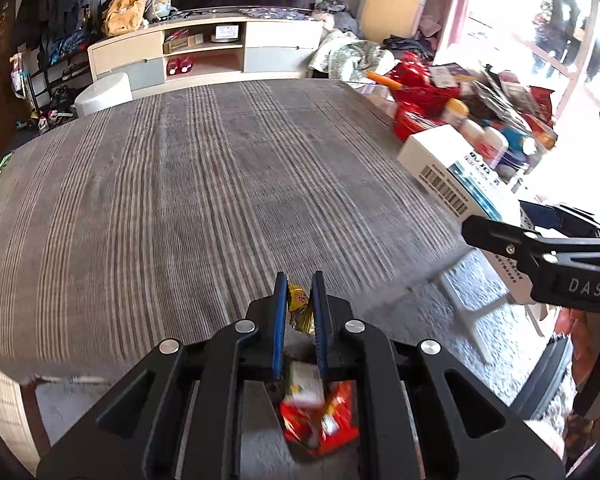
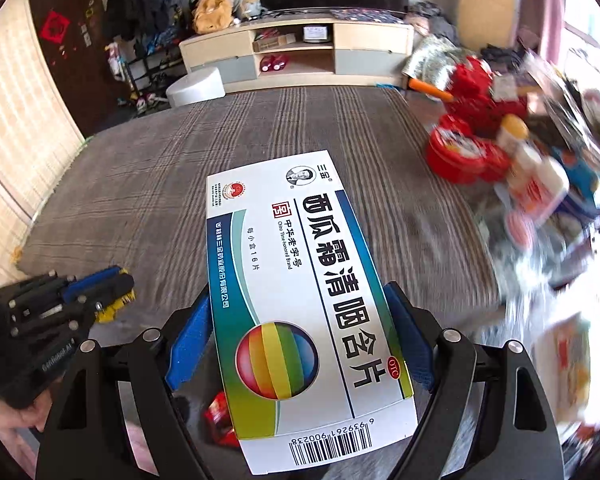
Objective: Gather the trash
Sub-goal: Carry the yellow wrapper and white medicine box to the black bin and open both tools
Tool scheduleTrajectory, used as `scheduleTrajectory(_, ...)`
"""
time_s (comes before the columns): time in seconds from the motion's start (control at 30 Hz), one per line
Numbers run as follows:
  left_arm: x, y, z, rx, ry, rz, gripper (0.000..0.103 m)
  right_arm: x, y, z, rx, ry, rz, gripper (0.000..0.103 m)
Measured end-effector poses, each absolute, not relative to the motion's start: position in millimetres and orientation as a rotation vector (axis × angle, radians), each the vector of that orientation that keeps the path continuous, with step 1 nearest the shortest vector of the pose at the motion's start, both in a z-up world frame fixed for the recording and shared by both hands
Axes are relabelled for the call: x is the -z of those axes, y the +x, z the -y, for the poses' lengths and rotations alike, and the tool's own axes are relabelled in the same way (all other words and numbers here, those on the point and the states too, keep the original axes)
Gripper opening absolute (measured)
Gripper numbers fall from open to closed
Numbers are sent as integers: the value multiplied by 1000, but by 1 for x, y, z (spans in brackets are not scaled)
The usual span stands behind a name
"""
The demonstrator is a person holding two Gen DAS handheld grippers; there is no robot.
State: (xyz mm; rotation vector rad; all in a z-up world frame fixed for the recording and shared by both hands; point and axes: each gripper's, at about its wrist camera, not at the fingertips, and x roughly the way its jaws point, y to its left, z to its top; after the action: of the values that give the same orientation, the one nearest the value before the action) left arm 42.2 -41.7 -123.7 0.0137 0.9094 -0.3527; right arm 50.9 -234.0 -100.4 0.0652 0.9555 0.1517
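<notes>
My left gripper [image 1: 298,282] is shut on a small yellow wrapper [image 1: 300,308], which sticks out between the blue pads near the table's front edge. In the right wrist view the same gripper [image 2: 120,284] shows at the left with the yellow wrapper [image 2: 114,308] under its tips. My right gripper [image 2: 300,296] holds a large white medicine box [image 2: 300,240] with blue and green print across its width, the pads pressing on both long sides. From the left wrist view that box [image 1: 452,176] hangs at the right above the table edge. Red and white packets [image 1: 320,420] lie blurred below both grippers.
A grey striped cloth covers the table [image 1: 180,180]. Red tins, bottles and packets [image 2: 500,160] crowd its right side. Beyond the table stand a white round stool [image 1: 104,94] and a low TV cabinet [image 1: 204,48]. Grey carpet [image 1: 472,280] lies below the table's edge.
</notes>
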Motion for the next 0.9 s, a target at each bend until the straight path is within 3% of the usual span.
scheduleTrajectory(0.43, 196, -49, 46, 427, 29, -1020, 11, 183, -35, 238, -181, 279, -1124, 83)
scheduleTrajectory(0.9, 295, -45, 66, 445, 85, -1186, 11, 307, -37, 243, -118, 511, -1364, 83)
